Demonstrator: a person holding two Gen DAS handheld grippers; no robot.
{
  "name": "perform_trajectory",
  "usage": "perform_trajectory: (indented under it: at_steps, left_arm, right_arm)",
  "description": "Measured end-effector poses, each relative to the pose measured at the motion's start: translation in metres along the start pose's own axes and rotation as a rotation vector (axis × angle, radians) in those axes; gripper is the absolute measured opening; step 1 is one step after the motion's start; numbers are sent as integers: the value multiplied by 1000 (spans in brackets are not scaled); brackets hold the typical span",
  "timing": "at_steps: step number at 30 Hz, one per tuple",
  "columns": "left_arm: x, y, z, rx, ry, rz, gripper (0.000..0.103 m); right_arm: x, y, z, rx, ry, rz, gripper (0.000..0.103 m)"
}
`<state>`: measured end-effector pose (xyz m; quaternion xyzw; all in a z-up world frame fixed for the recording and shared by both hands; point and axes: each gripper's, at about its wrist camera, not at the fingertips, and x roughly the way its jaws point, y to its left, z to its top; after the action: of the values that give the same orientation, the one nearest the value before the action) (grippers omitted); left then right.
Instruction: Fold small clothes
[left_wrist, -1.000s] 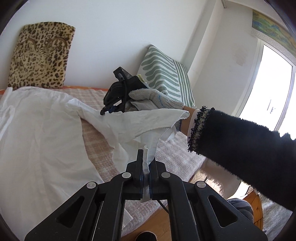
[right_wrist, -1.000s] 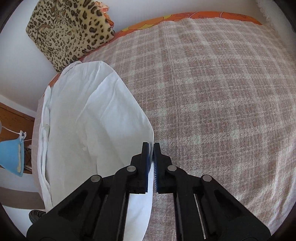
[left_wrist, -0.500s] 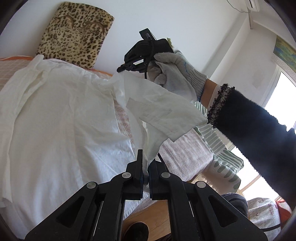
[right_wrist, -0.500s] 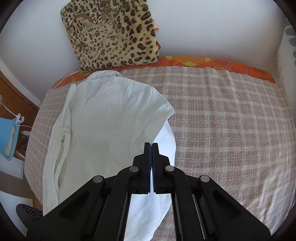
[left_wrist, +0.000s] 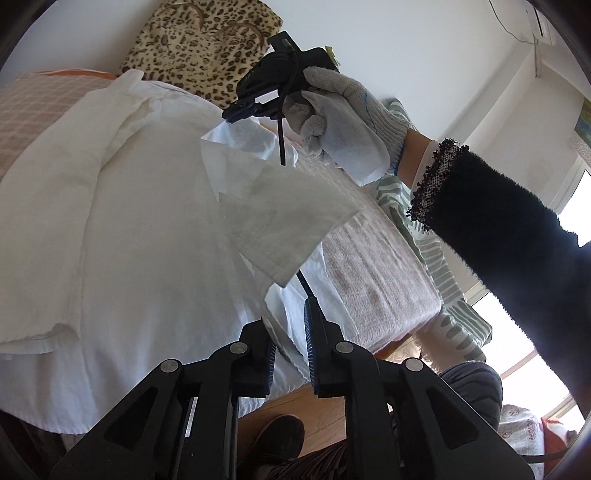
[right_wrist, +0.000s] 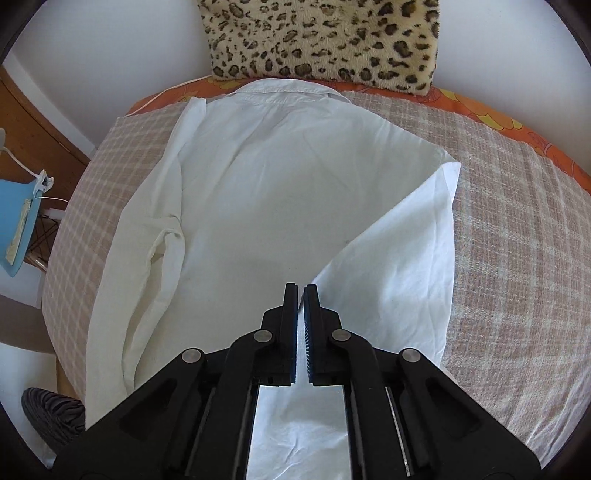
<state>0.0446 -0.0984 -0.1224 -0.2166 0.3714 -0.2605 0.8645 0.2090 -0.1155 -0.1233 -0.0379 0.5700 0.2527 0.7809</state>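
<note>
A white shirt lies flat on the checked bed cover, collar toward a leopard-print pillow. Its right side is folded in over the body. My right gripper hovers over the fold with its jaws nearly closed, a narrow gap, nothing between them. In the left wrist view the shirt fills the left. The right gripper, in a gloved hand, sits just above a raised white flap. My left gripper is open above the shirt's hem.
A green striped cushion lies at the bed's right end by a bright window. A blue object with a white cable sits left of the bed. Wooden floor and a shoe lie below the bed edge.
My left gripper has opened and let go of the shirt cloth. The sleeve side has been carried over and laid on the shirt body. The right gripper moved toward the shirt's middle.
</note>
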Motion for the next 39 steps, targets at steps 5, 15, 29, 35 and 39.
perform_trajectory:
  at_steps: [5,15,29,35,39]
  left_arm:
    - [-7,5,-2,-4,32,2,27]
    - [-56,18,17,103,-25,85,31]
    - [-21,54,39,195,141,209,50]
    - [-6,57,37,218,203,171,2]
    - [-13,49,42,204,188,116,1]
  right_arm:
    - [-45,-24,-10,77,-116,35,39]
    - [-54,-110,-69,340,-98,68,39]
    - [-23,-98,-66,350,-62,131,13]
    - [-25,-103,-64,331,-87,82,6]
    - [-28,-106,-62,319,-88,62,5]
